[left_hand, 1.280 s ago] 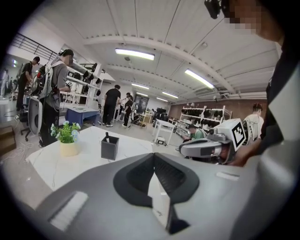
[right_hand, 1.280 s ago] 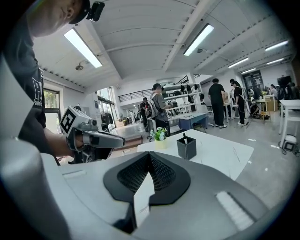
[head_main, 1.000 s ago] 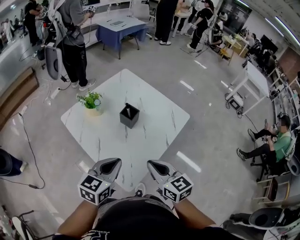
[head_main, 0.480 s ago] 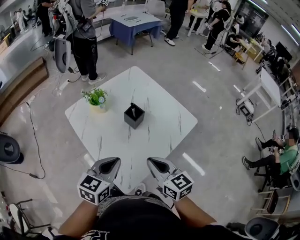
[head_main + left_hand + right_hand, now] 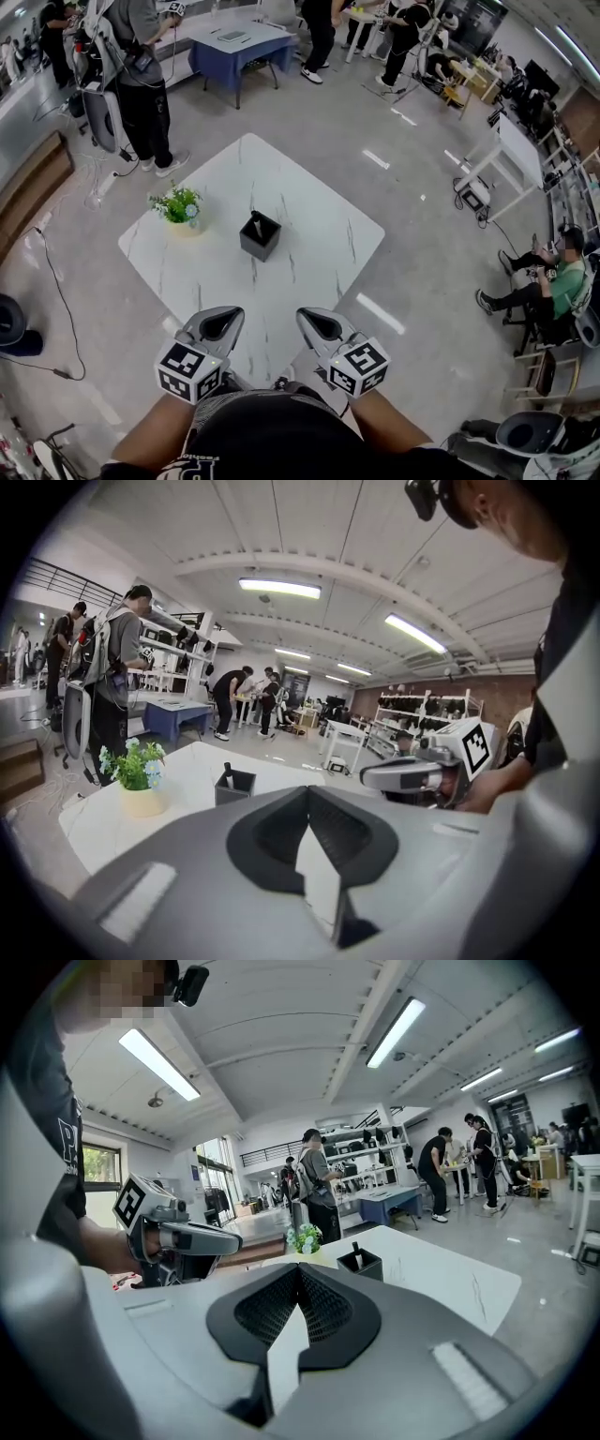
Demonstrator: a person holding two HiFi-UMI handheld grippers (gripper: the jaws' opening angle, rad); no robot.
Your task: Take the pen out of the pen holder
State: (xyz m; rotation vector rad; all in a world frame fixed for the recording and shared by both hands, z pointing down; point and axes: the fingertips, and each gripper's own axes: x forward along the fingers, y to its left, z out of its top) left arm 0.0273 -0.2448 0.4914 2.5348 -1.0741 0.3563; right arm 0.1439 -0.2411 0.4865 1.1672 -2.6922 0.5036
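A black square pen holder [image 5: 260, 236] stands near the middle of the white marble table [image 5: 309, 253], with a dark pen [image 5: 255, 225] upright in it. Both grippers hover side by side at the table's near edge, well short of the holder. The left gripper [image 5: 225, 318] and the right gripper [image 5: 310, 318] are shut with nothing between their jaws. The left gripper view has the holder [image 5: 234, 787] and pen [image 5: 227, 771] beyond its own jaws [image 5: 307, 795]. From the right gripper view the holder [image 5: 360, 1262] and pen [image 5: 355, 1247] lie past its own jaws [image 5: 298, 1273].
A small potted plant [image 5: 178, 206] sits on the table left of the holder. A person [image 5: 141, 75] stands past the far left corner, and a blue table [image 5: 234, 47] is farther back. Someone sits at the right [image 5: 544, 281]. Cables trail over the floor at left.
The head view has swung slightly, so the table sits a little differently in frame. Both grippers stay shut at the near edge. The pen and holder have not moved.
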